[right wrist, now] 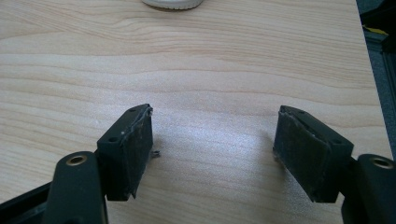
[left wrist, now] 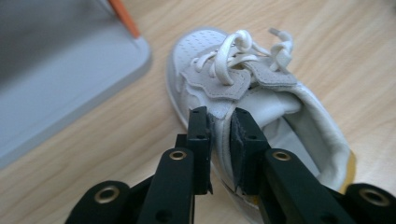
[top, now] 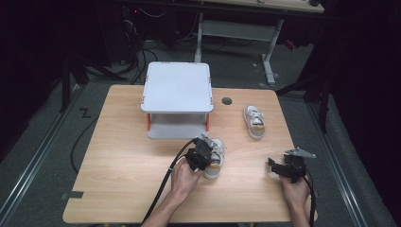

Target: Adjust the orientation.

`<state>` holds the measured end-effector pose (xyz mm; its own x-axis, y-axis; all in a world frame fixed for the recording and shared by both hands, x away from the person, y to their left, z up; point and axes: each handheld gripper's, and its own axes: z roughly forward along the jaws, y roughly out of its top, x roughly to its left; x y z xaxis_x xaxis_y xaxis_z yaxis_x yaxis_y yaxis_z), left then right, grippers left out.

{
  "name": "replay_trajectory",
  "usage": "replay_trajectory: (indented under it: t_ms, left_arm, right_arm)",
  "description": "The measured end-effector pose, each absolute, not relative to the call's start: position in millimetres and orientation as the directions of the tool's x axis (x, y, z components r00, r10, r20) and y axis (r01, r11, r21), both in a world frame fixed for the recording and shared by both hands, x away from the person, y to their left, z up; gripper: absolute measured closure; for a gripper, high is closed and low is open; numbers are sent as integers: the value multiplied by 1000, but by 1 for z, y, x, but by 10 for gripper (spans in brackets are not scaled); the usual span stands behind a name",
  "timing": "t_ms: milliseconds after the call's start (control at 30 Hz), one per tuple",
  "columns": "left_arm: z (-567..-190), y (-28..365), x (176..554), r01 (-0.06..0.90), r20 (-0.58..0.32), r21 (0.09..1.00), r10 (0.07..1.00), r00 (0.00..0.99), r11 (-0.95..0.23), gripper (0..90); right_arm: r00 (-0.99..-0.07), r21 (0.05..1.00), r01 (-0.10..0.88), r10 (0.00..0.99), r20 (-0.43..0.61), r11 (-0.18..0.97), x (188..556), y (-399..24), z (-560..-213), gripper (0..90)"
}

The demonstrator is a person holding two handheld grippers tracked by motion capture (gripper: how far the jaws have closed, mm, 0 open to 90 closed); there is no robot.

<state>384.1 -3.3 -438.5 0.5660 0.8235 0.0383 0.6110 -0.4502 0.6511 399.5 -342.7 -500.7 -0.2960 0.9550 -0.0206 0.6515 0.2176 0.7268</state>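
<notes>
White leather, perforated at the toe and trimmed with grey suede eyelet panels, makes up the small sneaker (left wrist: 261, 98) now held by the left tongs (left wrist: 219, 140). Those tongs are clamped on the shoe's side wall at the collar, one pad inside the opening and one outside, with the thin padded leather pinched between them. The sneaker lies directly ahead of the left tongs. Its long axis runs away from them, with the toe far, the heel near and a tan sole edge showing at the heel. Its white cotton laces are tied in a loose bow over the tongue.

In the high view this sneaker (top: 215, 161) sits on the wooden surface (top: 118, 156) just in front of the grey two-tier plastic rack (top: 178, 87) with orange posts, whose lower shelf is the nearest open place ahead of the left tongs.

The right tongs (right wrist: 212, 154) stand wide apart over bare wood grain, holding nothing. The second sneaker (top: 254, 121) lies ahead of the right tongs (top: 282, 166) and well apart from them, its toe pointing away. The right hand is the nearer to it.

Judgement: the soft collar may flex or slip under a one-wall pinch, so a lift should be kept low and short.
</notes>
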Motion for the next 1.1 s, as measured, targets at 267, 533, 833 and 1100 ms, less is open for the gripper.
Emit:
replay_trajectory:
  t_ms: [267,533,833,1100]
  left_arm:
    - [-441,1,386,641,-73,652,808,585,-405,750]
    - [-441,7,388,639,-114,675,803,585,-370,610]
    - [-439,22,384,606,-101,717,808,580,-345,419]
    - [-445,63,379,580,-97,772,855,510,-258,390]
  right_arm:
    - [-297,727,651,955,-21,218,400,-343,-501,283]
    - [-295,727,652,955,-20,216,400,-343,-501,283]
    - [-294,727,652,956,-20,216,400,-343,-501,283]
    - [-294,727,653,955,-19,215,399,-342,-501,288]
